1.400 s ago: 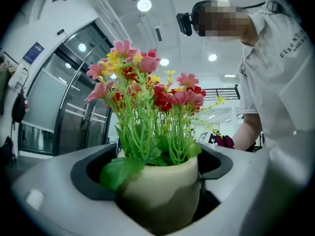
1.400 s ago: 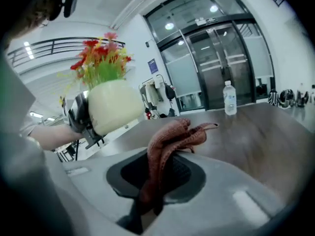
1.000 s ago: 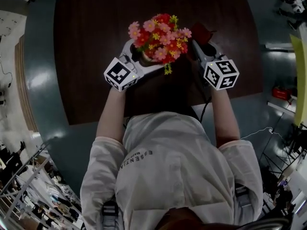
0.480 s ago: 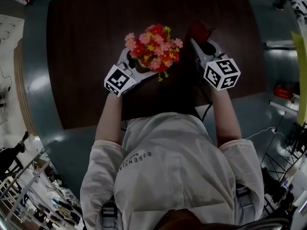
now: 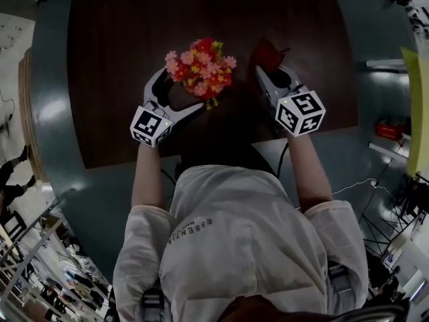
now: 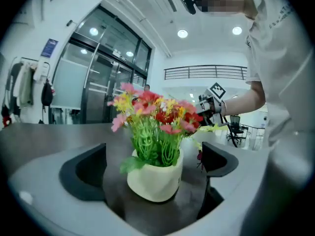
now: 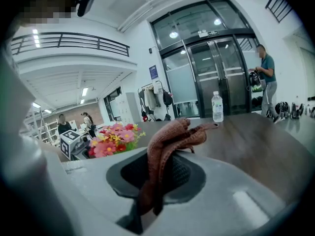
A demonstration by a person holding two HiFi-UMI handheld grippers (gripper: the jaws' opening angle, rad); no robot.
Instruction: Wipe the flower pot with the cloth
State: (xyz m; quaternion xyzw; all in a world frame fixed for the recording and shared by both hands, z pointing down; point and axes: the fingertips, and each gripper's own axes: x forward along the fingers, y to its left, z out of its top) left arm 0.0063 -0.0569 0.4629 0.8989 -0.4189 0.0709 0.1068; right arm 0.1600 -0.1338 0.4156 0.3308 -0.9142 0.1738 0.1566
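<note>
Dark table carries the flower pot, untouched between the jaws of my left hand-held gripper, which have just been opening wide. My right hand-held gripper pinches the cloth.

pot inside left tool, bottle seemingly far

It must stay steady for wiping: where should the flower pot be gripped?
Probably take the flower pot by its bare cream wall, below the rim, coming in level from the side: it stands on the table, and the flowers overhang its top, blocking a grip from above.
</note>
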